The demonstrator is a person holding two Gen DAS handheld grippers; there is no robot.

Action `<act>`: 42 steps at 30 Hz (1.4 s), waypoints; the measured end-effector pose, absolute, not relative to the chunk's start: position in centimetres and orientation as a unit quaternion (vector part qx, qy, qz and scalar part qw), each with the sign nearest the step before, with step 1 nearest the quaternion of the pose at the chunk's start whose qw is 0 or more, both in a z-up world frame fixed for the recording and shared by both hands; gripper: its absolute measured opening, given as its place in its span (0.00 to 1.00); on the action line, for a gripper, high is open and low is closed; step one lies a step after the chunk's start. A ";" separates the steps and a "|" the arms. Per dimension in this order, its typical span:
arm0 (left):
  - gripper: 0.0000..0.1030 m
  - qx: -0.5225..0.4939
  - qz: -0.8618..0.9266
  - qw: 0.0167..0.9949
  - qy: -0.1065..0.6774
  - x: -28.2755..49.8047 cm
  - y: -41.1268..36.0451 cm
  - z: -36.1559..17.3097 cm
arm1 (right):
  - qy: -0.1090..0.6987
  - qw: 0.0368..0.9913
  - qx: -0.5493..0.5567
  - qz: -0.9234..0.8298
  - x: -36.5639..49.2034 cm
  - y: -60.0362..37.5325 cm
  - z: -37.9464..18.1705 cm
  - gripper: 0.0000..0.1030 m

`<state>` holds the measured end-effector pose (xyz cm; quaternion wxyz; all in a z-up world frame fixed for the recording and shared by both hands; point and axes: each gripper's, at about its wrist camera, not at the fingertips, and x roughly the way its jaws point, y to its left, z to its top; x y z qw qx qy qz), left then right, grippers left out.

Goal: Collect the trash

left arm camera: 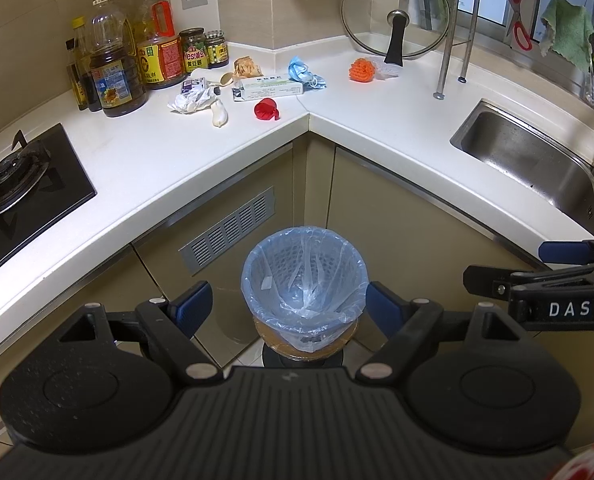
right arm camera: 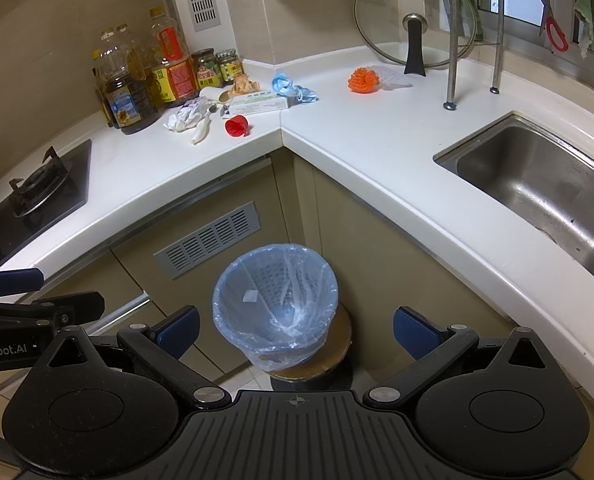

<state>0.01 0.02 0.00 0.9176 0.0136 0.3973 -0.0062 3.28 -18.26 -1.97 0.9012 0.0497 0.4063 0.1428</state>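
A bin lined with a blue bag point(left arm camera: 304, 280) point(right arm camera: 275, 304) stands on a stool below the counter corner. Trash lies at the counter's far corner: crumpled white paper point(left arm camera: 193, 100) point(right arm camera: 187, 117), a red cup point(left arm camera: 265, 110) point(right arm camera: 237, 126), a white-green box point(left arm camera: 271, 89) point(right arm camera: 259, 104), a blue face mask point(left arm camera: 303, 71) point(right arm camera: 291, 87), a food wrapper point(left arm camera: 247, 67) point(right arm camera: 243, 84), an orange ball point(left arm camera: 361, 70) point(right arm camera: 363, 79). My left gripper point(left arm camera: 289, 307) and right gripper point(right arm camera: 295, 326) are open and empty above the bin, side by side.
Oil bottles and jars point(left arm camera: 137, 64) stand at the back left. A gas stove point(left arm camera: 13, 176) is at left, a steel sink point(left arm camera: 537, 156) at right. A glass lid point(left arm camera: 395, 20) leans on the wall by a rack pole point(left arm camera: 447, 48).
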 end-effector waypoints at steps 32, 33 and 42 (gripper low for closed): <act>0.80 0.015 -0.005 0.918 0.395 0.2 0.0 0.4 | 0.404 0.902 0.050 0.145 3.0 -18.6 -1.7 1.00; 0.80 0.015 -0.004 0.918 0.395 0.2 0.1 0.5 | 0.403 0.902 0.050 0.145 3.0 -18.5 -1.6 1.00; 0.80 0.016 -0.005 0.919 0.395 0.2 0.1 0.4 | 0.403 0.902 0.051 0.145 3.0 -18.5 -1.6 1.00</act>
